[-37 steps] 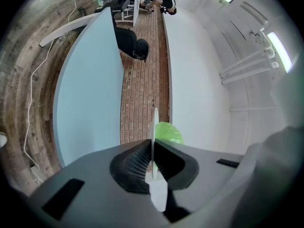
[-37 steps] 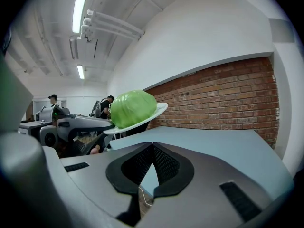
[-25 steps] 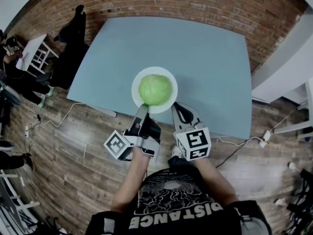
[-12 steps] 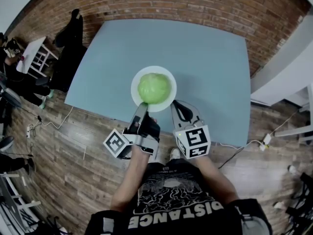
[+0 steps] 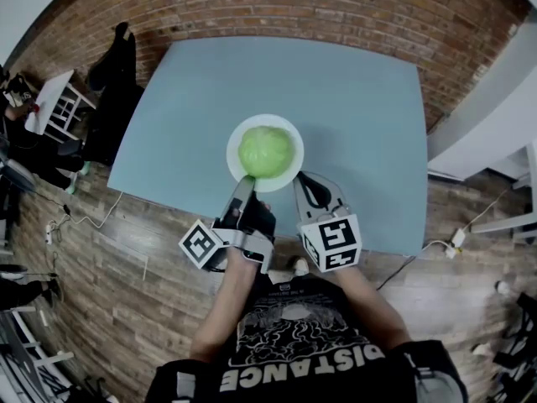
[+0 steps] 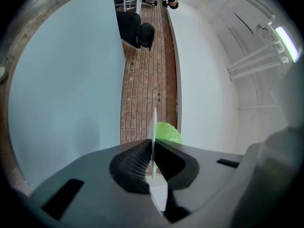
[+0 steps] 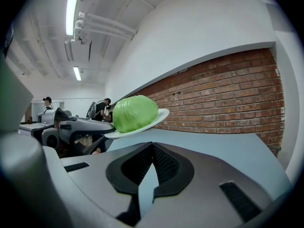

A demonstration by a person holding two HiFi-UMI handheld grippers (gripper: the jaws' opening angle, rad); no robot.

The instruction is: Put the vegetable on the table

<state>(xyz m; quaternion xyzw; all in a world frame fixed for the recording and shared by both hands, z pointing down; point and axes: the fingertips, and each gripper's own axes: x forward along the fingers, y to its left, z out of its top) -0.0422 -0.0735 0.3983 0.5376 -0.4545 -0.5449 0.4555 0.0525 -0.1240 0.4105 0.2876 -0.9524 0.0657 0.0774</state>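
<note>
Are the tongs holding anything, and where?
The left tongs clamp the near rim of the round white plate carrying the green cabbage; the right tongs hold nothing.

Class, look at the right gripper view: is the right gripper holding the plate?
No, the jaws of the right gripper meet on nothing, and the plate with the cabbage sits ahead, clamped by the left gripper.

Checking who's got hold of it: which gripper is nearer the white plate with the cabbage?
Left. The left gripper has its jaws shut on the near rim of the plate. The right gripper sits just off the plate's near right edge, jaws shut and empty, not touching it.
</note>
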